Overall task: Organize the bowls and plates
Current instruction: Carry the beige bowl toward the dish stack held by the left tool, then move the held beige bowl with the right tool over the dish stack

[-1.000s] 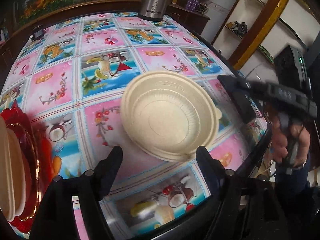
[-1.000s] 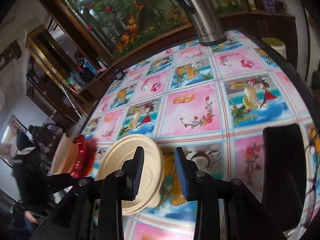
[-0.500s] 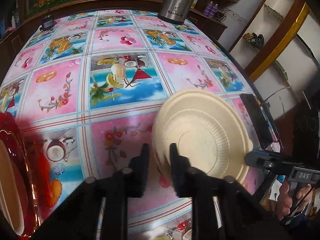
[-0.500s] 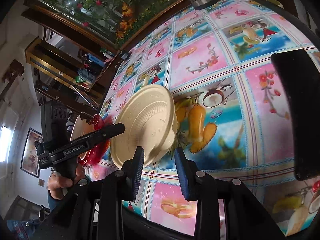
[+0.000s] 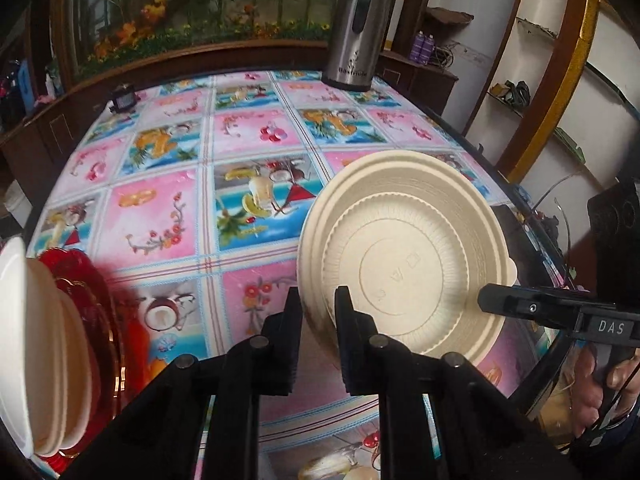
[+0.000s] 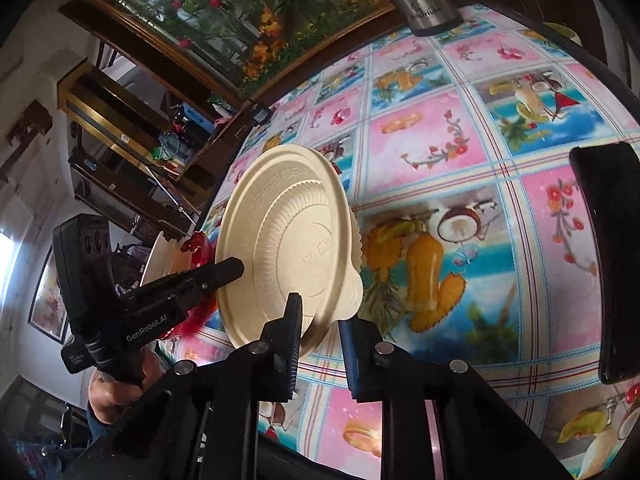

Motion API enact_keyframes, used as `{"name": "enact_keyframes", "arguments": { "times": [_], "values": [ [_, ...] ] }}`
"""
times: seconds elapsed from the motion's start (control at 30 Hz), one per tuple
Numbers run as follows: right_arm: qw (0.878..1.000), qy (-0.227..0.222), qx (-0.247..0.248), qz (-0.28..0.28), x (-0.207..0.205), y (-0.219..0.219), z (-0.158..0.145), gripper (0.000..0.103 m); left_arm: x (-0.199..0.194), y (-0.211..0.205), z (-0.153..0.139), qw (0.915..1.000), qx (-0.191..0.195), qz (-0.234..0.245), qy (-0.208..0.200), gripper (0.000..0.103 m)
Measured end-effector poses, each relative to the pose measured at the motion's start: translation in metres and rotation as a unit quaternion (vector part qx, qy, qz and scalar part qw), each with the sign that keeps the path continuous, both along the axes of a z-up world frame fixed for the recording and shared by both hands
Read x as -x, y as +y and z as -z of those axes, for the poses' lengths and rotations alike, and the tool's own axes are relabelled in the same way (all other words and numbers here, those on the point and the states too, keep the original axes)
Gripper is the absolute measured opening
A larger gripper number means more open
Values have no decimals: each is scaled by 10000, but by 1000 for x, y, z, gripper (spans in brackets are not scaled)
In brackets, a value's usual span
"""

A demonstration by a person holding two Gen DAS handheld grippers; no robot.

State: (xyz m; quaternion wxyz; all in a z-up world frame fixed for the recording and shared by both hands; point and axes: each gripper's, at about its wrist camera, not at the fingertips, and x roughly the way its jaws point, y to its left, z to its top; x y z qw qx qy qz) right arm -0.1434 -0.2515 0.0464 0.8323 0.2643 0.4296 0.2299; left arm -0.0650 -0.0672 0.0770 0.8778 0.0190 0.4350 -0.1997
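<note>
A cream bowl (image 5: 404, 256) stands tipped up on edge above the flowered tablecloth, its underside facing both cameras. My left gripper (image 5: 318, 308) is shut on its lower left rim. In the right wrist view the same bowl (image 6: 288, 240) has its near rim between the jaws of my right gripper (image 6: 320, 332), which are closing onto it. Each gripper shows in the other's view, the right gripper (image 5: 486, 300) at the bowl's right rim and the left gripper (image 6: 236, 268) at its far rim. A red plate (image 5: 92, 292) holding stacked cream dishes (image 5: 36, 352) sits at the table's left edge.
A steel thermos (image 5: 352, 40) stands at the far side of the table. A black phone (image 6: 608, 264) lies to the right of my right gripper. A small black device (image 5: 124, 96) sits at the far left corner. The table's edge runs close below both grippers.
The bowl lay flat on the table with my left gripper open around it. The left gripper shut on its rim and tipped it up. The right gripper came to the opposite rim and narrowed.
</note>
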Motion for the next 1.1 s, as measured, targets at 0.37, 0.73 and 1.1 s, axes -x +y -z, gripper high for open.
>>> {"name": "enact_keyframes", "arguments": {
  "times": [0.37,0.73,1.1],
  "values": [
    [9994,-249,20,-240,-12,28,-24,20,11,29,-19,9985,-32,-343,-417,15],
    [9981,-401,121,-460,-17,58,-42,20,24,59,-32,9961,78,-591,-644,17],
    [9976,-424,275,-482,-9,70,-36,20,32,62,-19,9965,187,-592,-554,17]
  ]
}}
